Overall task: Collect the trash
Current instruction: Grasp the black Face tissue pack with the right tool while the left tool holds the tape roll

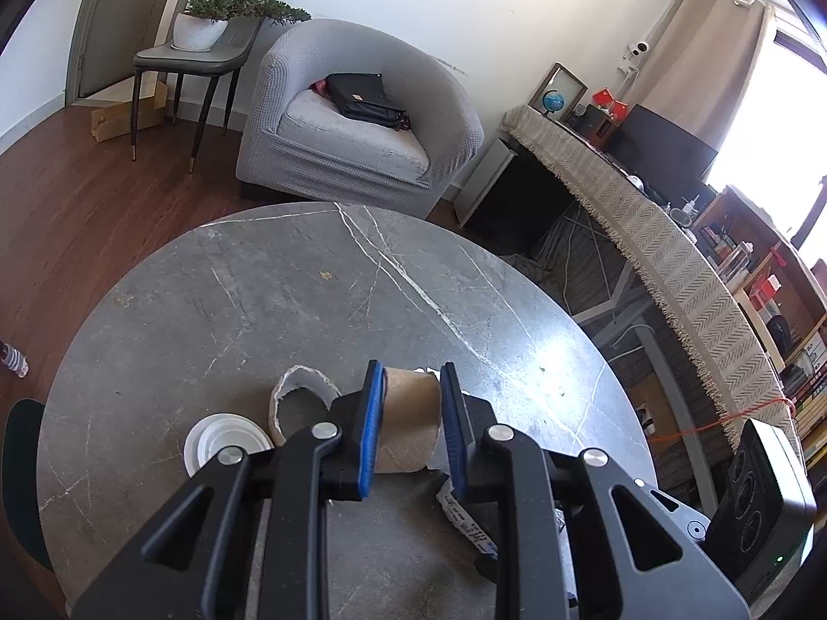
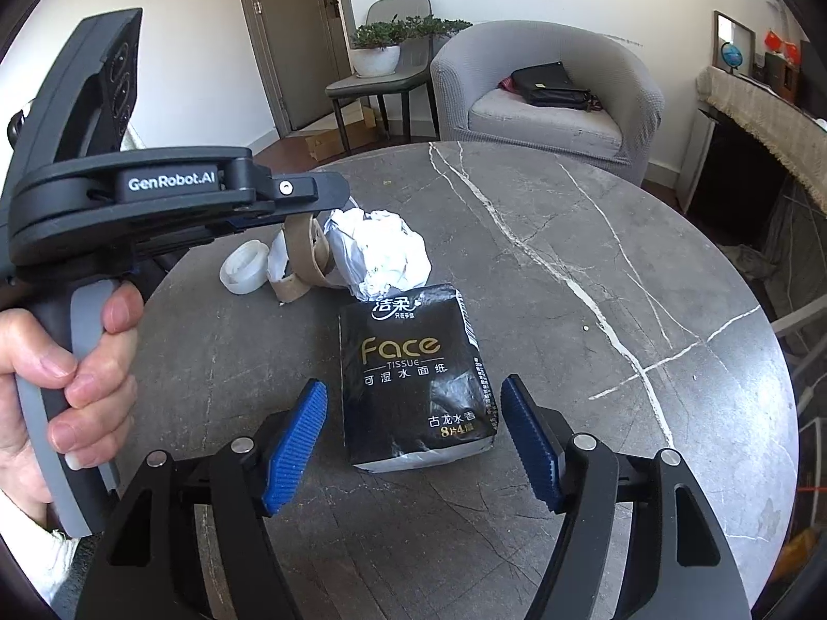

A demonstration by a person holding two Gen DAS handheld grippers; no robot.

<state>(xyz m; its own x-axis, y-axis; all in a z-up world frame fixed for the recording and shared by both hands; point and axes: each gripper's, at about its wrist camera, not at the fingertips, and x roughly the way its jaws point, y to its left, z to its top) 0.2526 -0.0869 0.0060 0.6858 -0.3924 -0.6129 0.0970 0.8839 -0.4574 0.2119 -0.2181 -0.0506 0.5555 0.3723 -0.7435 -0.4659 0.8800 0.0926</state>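
A brown cardboard tube (image 1: 408, 429) sits between the blue pads of my left gripper (image 1: 411, 380), which is shut on it just above the round grey marble table (image 1: 258, 284). Beside it lie a torn second tube (image 1: 297, 398) and a white round lid (image 1: 222, 444). In the right wrist view the left gripper (image 2: 310, 219) comes in from the left, held by a hand (image 2: 77, 361), with crumpled white paper (image 2: 380, 250) just behind the tubes. My right gripper (image 2: 413, 385) stands open, its pads on either side of a black "Face" tissue pack (image 2: 413, 361) without touching it.
A grey armchair (image 1: 362, 119) with a black bag stands beyond the table. A chair with a potted plant (image 1: 207, 26) is at the back left. A cloth-covered desk (image 1: 646, 217) and shelves line the right side. Wooden floor surrounds the table.
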